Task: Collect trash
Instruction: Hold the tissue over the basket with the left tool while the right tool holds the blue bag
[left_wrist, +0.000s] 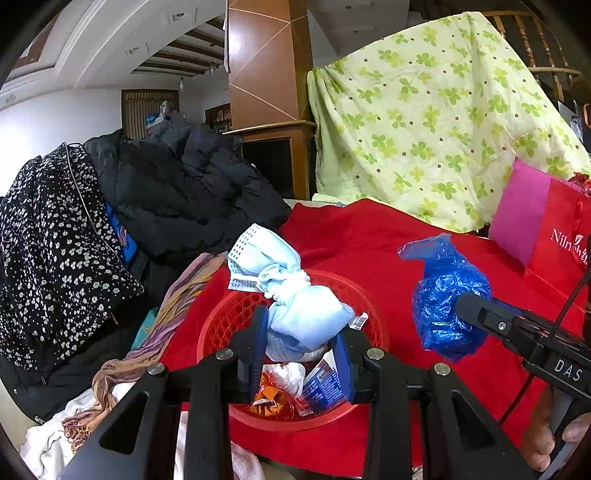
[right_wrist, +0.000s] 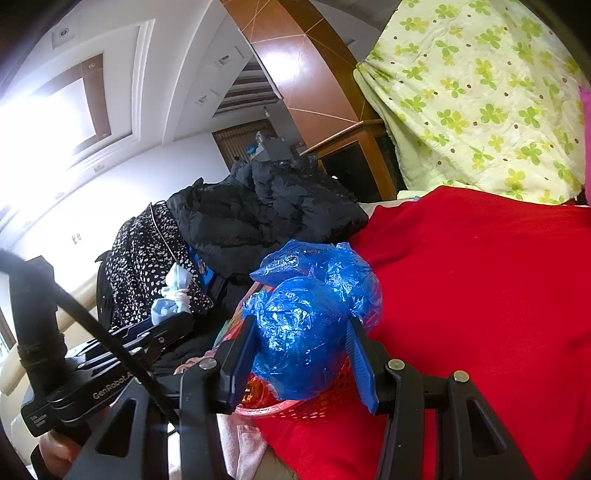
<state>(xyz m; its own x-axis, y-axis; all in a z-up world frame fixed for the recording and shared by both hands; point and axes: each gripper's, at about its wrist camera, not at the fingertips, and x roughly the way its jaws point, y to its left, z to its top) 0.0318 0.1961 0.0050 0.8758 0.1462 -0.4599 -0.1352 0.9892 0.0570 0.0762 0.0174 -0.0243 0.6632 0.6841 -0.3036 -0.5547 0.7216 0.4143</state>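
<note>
In the left wrist view my left gripper (left_wrist: 301, 334) is shut on a bundle of light blue face masks (left_wrist: 291, 295), held just above a red mesh basket (left_wrist: 221, 321) that lies on the red cloth. The basket holds an orange wrapper (left_wrist: 271, 400), white tissue and a blue packet. In the right wrist view my right gripper (right_wrist: 301, 360) is shut on a crumpled blue plastic bag (right_wrist: 306, 321), over the basket's rim (right_wrist: 325, 402). That bag (left_wrist: 447, 295) hangs to the right of the basket in the left view. The mask bundle (right_wrist: 173, 295) shows at left in the right view.
A red cloth (left_wrist: 388, 240) covers the surface. A black puffer jacket (left_wrist: 192, 184) and a black floral garment (left_wrist: 55, 251) are piled at left. A yellow-green clover sheet (left_wrist: 443, 122) rises behind, with a red and pink paper bag (left_wrist: 546, 229) at right. A striped scarf (left_wrist: 177, 306) lies beside the basket.
</note>
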